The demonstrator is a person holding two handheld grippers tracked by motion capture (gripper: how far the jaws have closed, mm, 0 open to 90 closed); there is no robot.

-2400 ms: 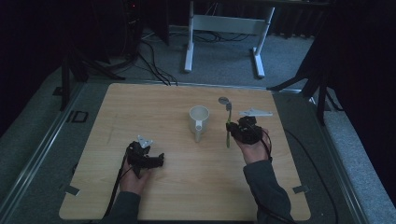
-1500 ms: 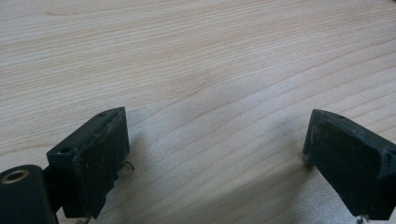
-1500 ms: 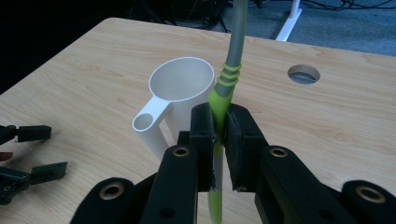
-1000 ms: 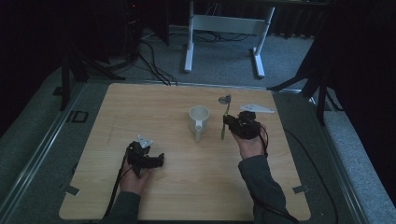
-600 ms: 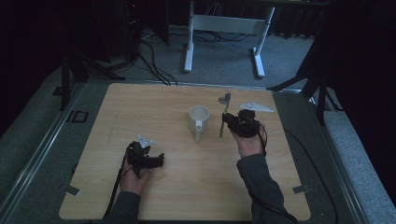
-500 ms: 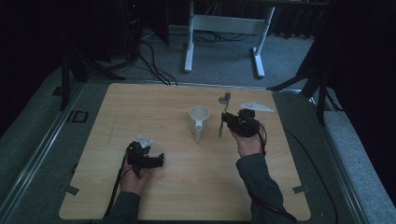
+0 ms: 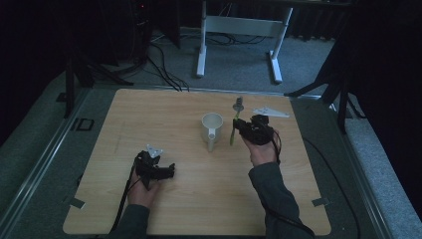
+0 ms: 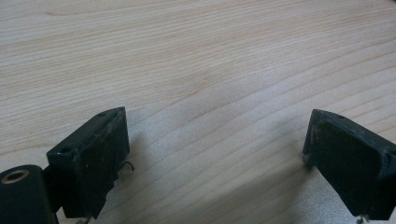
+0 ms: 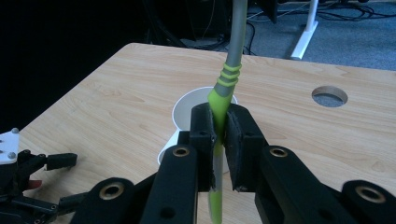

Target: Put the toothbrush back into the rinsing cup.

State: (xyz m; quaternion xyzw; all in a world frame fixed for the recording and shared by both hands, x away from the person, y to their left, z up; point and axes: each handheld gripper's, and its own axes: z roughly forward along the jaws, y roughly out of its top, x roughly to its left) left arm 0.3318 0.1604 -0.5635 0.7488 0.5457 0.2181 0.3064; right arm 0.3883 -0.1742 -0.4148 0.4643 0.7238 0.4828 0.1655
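The right gripper point(image 7: 238, 125) pinches a long utensil with a green handle and a grey metal shaft point(image 7: 234, 130), its jaws pressed onto the green part, as the right gripper view point(image 9: 219, 135) shows clearly. In that view the utensil point(image 9: 223, 88) stands nearly upright in front of the white ceramic mug with a handle point(image 9: 184, 109).

Compared with the earliest high view, the utensil no longer lies flat on the light wooden table point(image 7: 149, 114) to the right of the mug point(image 7: 212, 128). It is now lifted and tilted, its green end close beside the mug's right side and its metal head pointing away from the person. The right hand point(image 7: 261, 149) has shifted slightly towards the mug. Over the last second it barely changes.

The left gripper point(image 7: 166, 172) rests on the table well to the left of the mug and nearer the person, unmoved throughout. In the left gripper view its jaws are spread wide over bare wood.
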